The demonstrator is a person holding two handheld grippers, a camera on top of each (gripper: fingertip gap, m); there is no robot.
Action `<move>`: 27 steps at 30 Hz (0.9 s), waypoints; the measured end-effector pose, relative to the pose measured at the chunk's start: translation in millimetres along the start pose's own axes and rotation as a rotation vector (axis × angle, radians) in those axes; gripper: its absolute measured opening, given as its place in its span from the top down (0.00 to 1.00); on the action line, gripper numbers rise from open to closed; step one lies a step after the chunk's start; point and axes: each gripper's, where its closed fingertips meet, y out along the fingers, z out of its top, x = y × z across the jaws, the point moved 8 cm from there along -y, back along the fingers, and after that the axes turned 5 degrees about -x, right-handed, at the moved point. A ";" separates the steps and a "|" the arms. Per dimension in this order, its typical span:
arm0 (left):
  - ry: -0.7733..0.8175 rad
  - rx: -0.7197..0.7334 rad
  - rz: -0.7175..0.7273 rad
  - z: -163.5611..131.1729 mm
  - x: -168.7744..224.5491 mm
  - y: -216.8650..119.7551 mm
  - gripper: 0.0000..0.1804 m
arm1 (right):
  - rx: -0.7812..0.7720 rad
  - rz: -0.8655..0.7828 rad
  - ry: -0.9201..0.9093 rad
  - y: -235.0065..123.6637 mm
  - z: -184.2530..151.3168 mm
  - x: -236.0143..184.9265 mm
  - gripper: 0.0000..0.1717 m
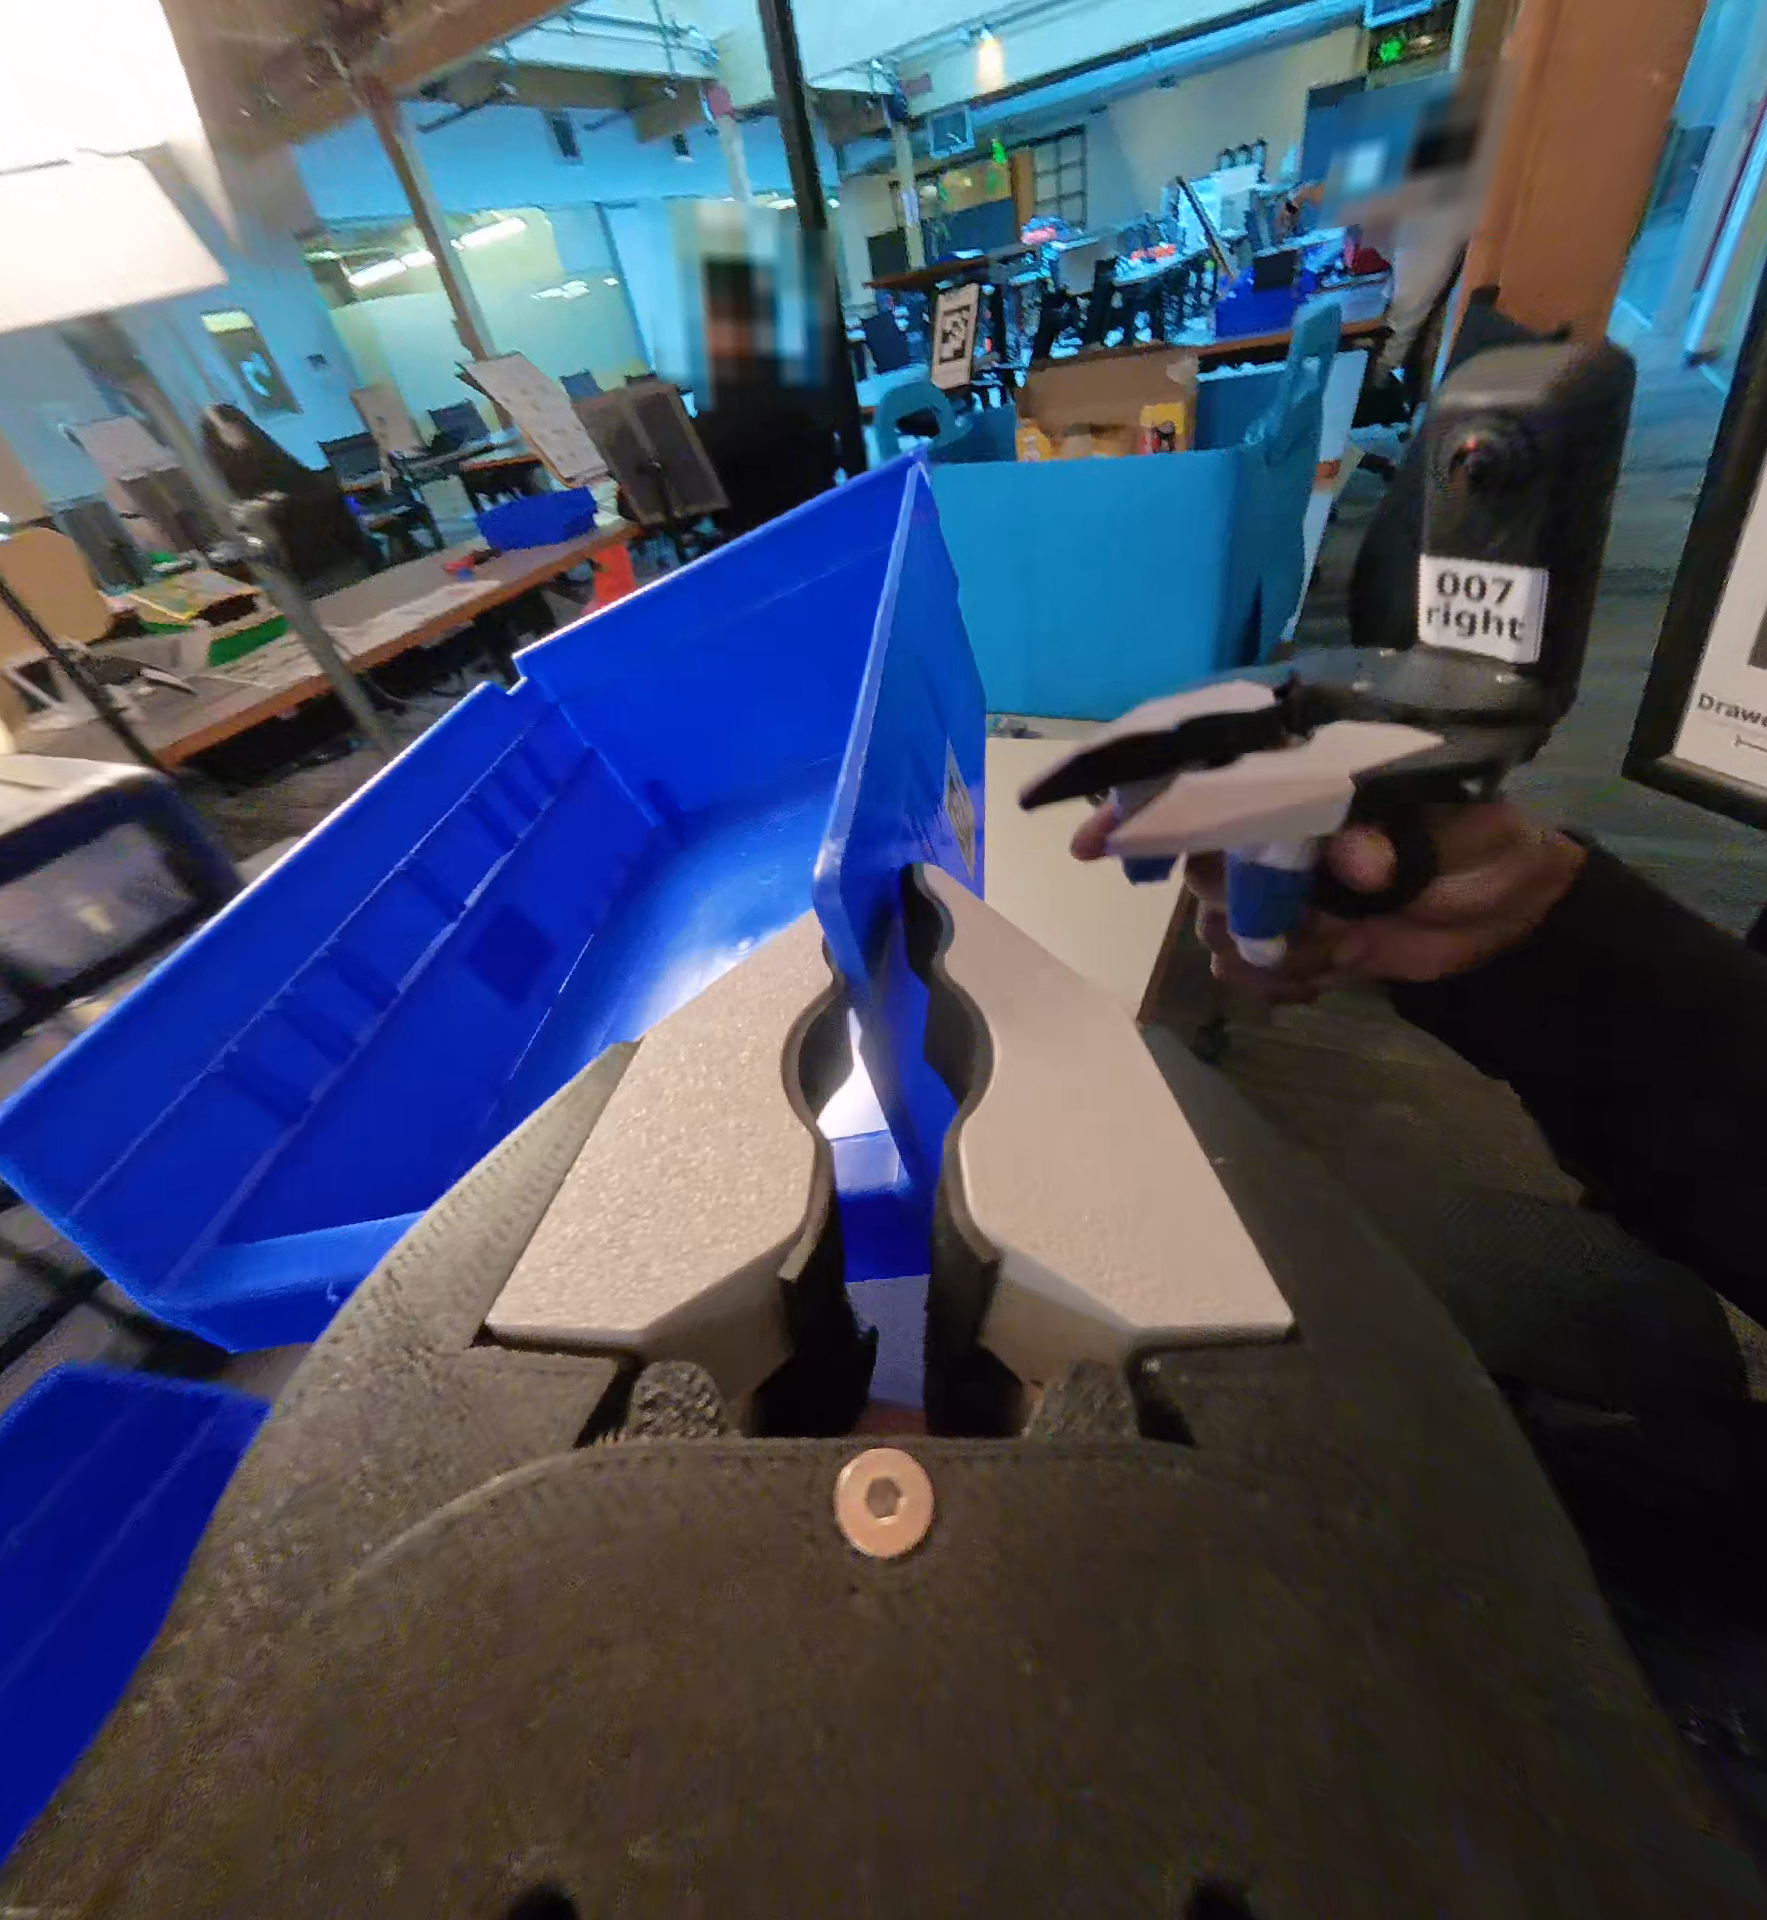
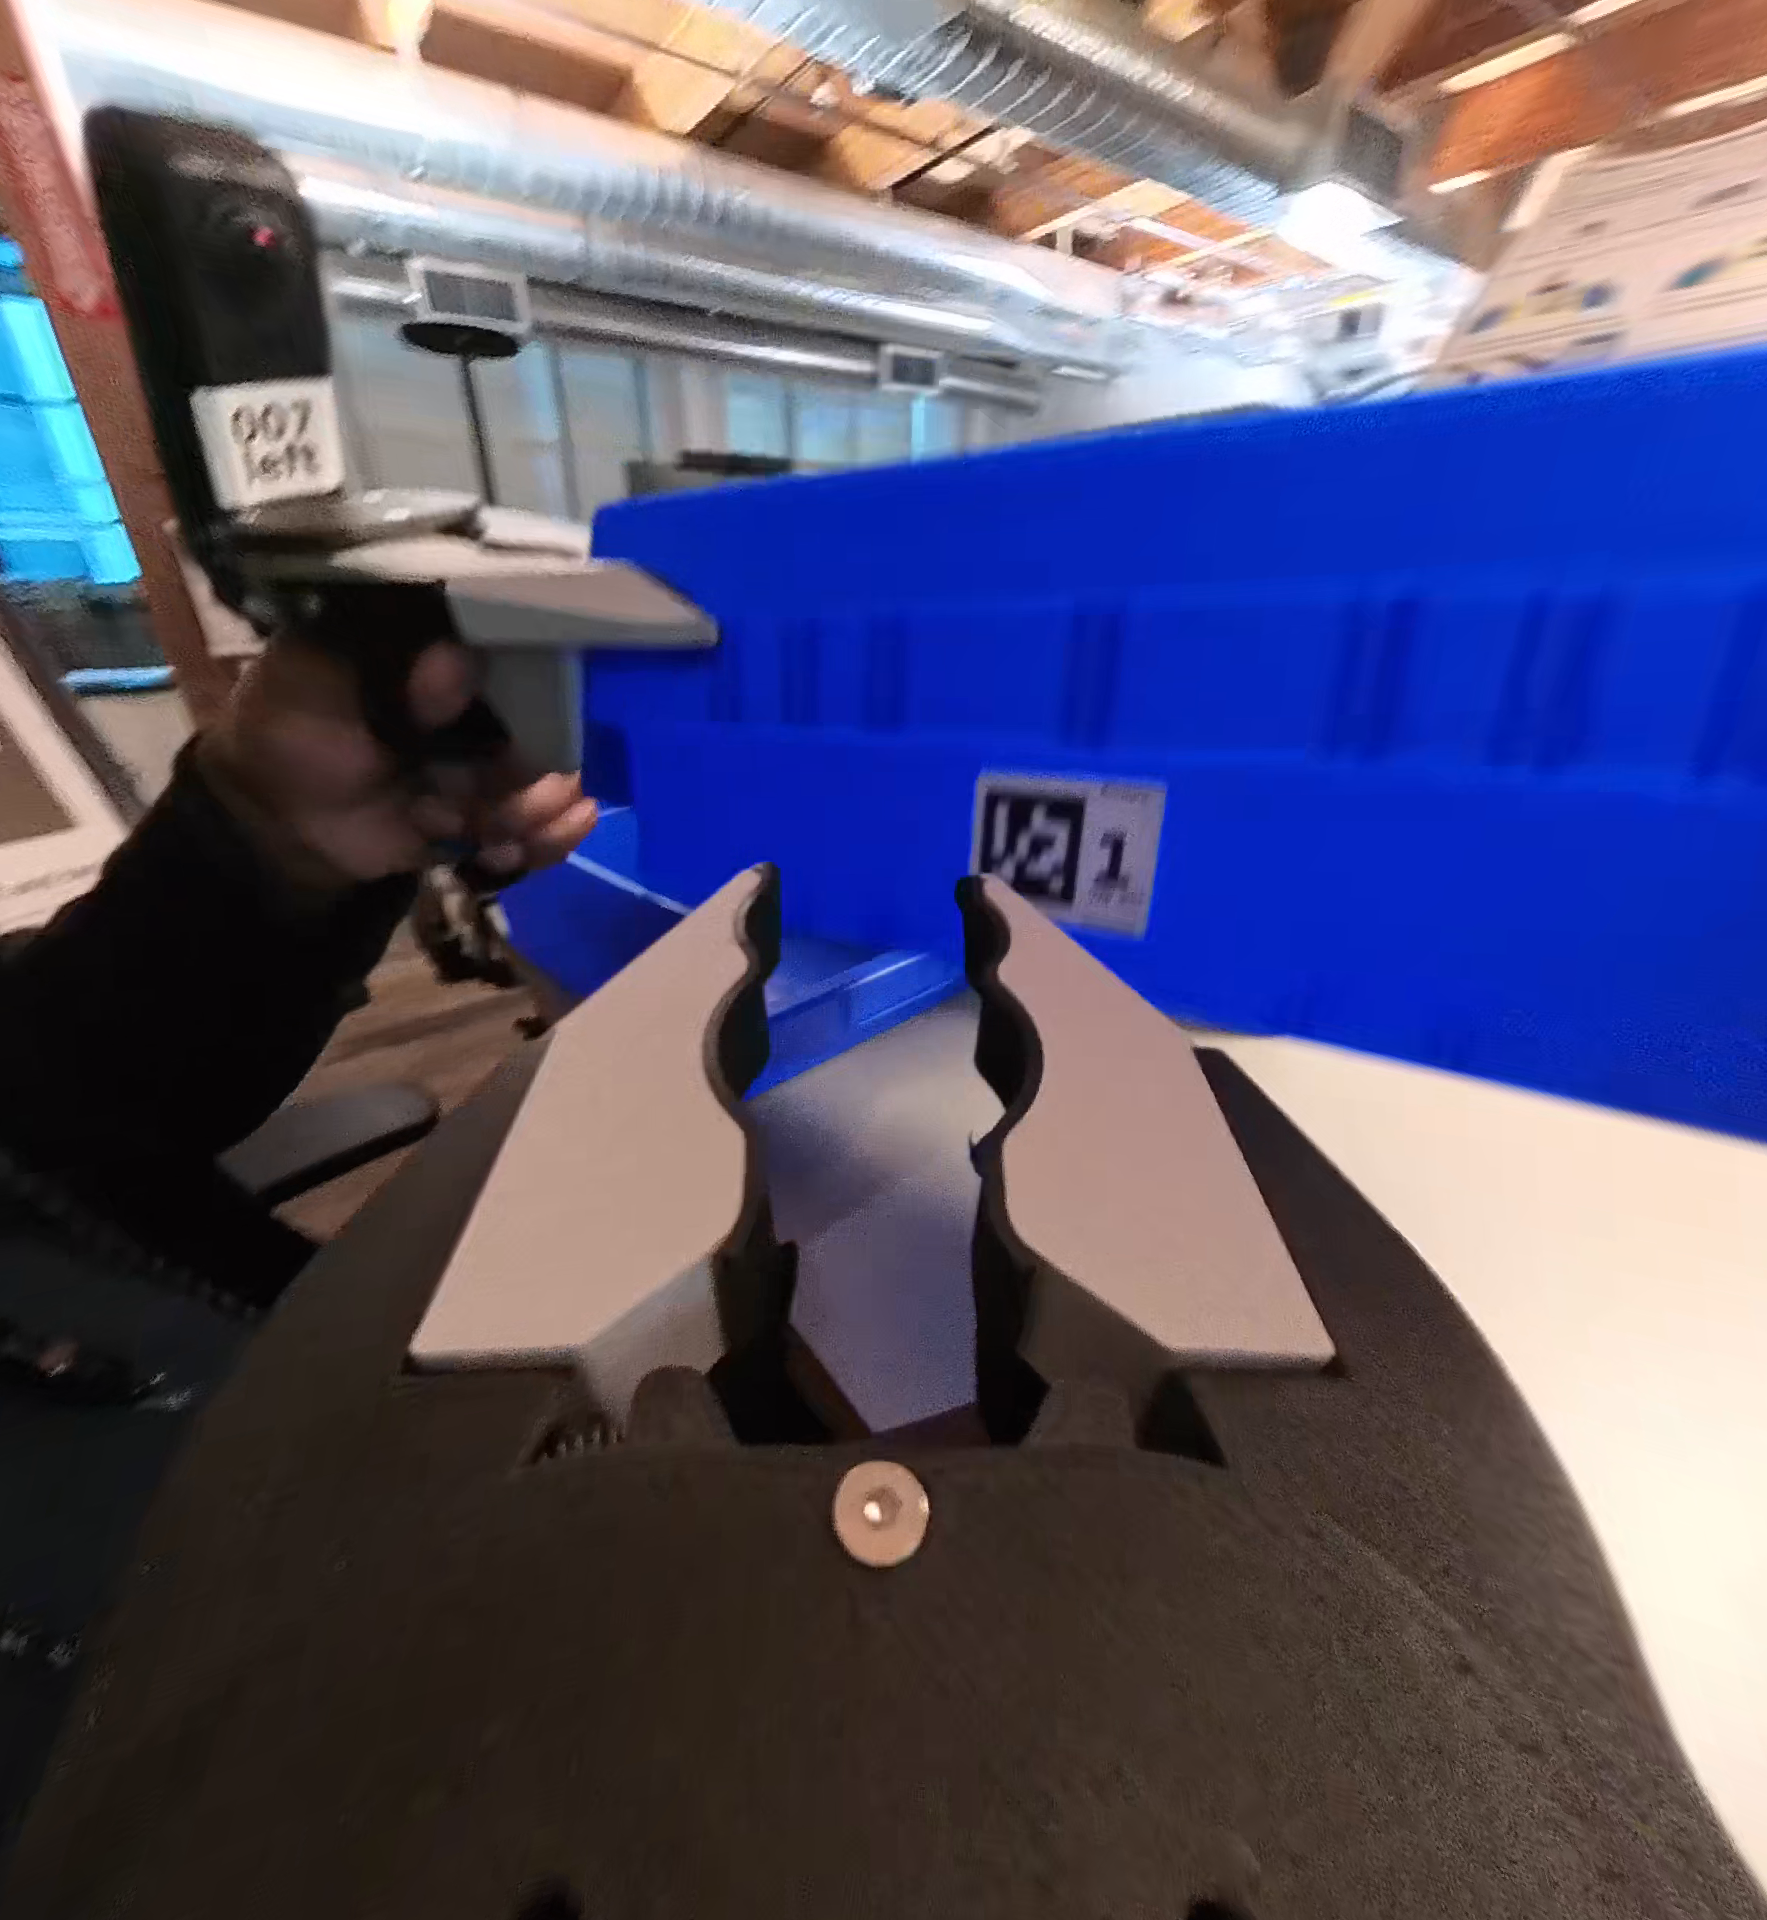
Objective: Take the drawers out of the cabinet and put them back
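item: blue drawer point(image 1: 422, 966), plastic, open-topped, out of the cabinet and held tilted in the air beside the white desk point(image 2: 1585, 1299); labelled sticker point(image 2: 1066, 852) on its outer side wall.
left hand-held gripper point(image 1: 884, 914): clenched on the drawer's thin side wall, one finger inside, one outside.
right hand-held gripper point(image 2: 868, 883): released, jaws apart, nothing between them; tips close to the drawer's lower lip, not touching.
second blue drawer point(image 1: 58, 1621): lower left, partly seen.
cabinet: not clearly identified in either view.
handling note: a one-wall pinch likely lets the drawer twist; advisable to close the right gripper on the lip or opposite wall, level the drawer, then move.
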 end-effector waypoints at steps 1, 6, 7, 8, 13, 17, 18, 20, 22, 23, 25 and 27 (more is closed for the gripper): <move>0.001 -0.013 -0.017 -1.7 4.3 11.7 0.98 | 0.011 -0.041 0.018 -5.0 1.6 7.4 0.78; -0.027 -0.090 -0.074 -26.3 17.8 56.6 0.98 | 0.026 -0.168 0.126 -20.0 -11.5 37.5 0.78; -0.038 -0.107 -0.078 -34.1 18.6 63.3 0.98 | 0.023 -0.181 0.149 -21.3 -16.3 41.8 0.79; -0.047 -0.109 -0.087 -41.5 19.7 68.9 0.98 | 0.015 -0.188 0.166 -22.1 -21.4 45.3 0.82; -0.009 -0.112 -0.061 -71.7 21.0 89.2 0.98 | -0.060 -0.269 0.221 -17.8 -41.6 60.3 0.81; -0.011 -0.148 -0.053 -89.0 24.7 95.7 0.89 | -0.119 -0.331 0.264 -12.6 -52.1 68.1 0.81; -0.010 -0.145 -0.044 -89.1 25.6 92.7 0.80 | -0.162 -0.347 0.270 -10.9 -56.9 70.1 0.78; 0.007 -0.122 -0.009 -85.9 26.3 79.2 0.70 | -0.175 -0.369 0.253 -10.0 -58.4 69.5 0.78; 0.036 -0.080 0.058 -81.0 22.6 55.7 0.66 | -0.182 -0.362 0.239 -9.2 -54.0 64.7 0.78; 0.048 -0.064 0.111 -79.6 18.0 41.2 0.65 | -0.188 -0.374 0.226 -9.0 -50.7 62.4 0.78; 0.066 -0.060 0.233 -81.7 4.3 9.7 0.64 | -0.211 -0.405 0.179 -7.5 -44.2 55.9 0.78; 0.063 -0.097 0.357 -90.3 -12.0 -21.4 0.63 | -0.218 -0.429 0.130 -2.3 -38.5 45.7 0.75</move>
